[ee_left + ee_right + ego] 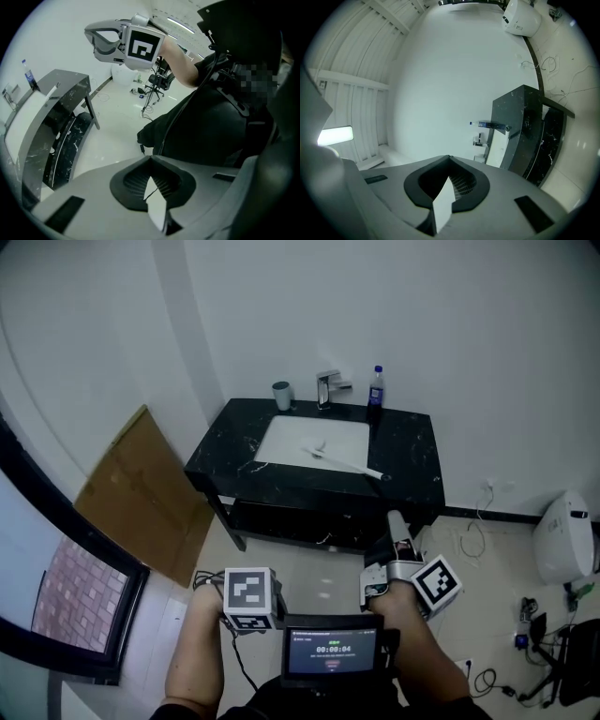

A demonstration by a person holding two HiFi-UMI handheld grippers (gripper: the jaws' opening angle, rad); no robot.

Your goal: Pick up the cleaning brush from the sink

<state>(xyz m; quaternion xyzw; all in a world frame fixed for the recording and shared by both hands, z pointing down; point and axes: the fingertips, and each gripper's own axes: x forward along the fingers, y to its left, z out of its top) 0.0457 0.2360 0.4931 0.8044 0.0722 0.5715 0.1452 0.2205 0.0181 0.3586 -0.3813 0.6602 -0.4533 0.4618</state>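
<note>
The cleaning brush (339, 459), white with a long thin handle, lies slantwise across the white sink (291, 439) in the black marble vanity (412, 460). Both grippers are held well short of the vanity, over the floor. My right gripper (395, 521) points up toward the vanity's front, its jaws shut with nothing between them (450, 160). My left gripper (249, 598) tilts steeply down under its marker cube, jaws also shut and empty (150, 159). In the left gripper view the brush handle (52, 91) shows on the vanity top; the right gripper view shows no brush.
A faucet (326, 388), a blue-capped bottle (376, 387) and a grey cup (282, 396) stand along the vanity's back edge. A cardboard sheet (141, 488) leans at the left wall. A white appliance (562, 540) and cables (478, 535) lie on the floor at right.
</note>
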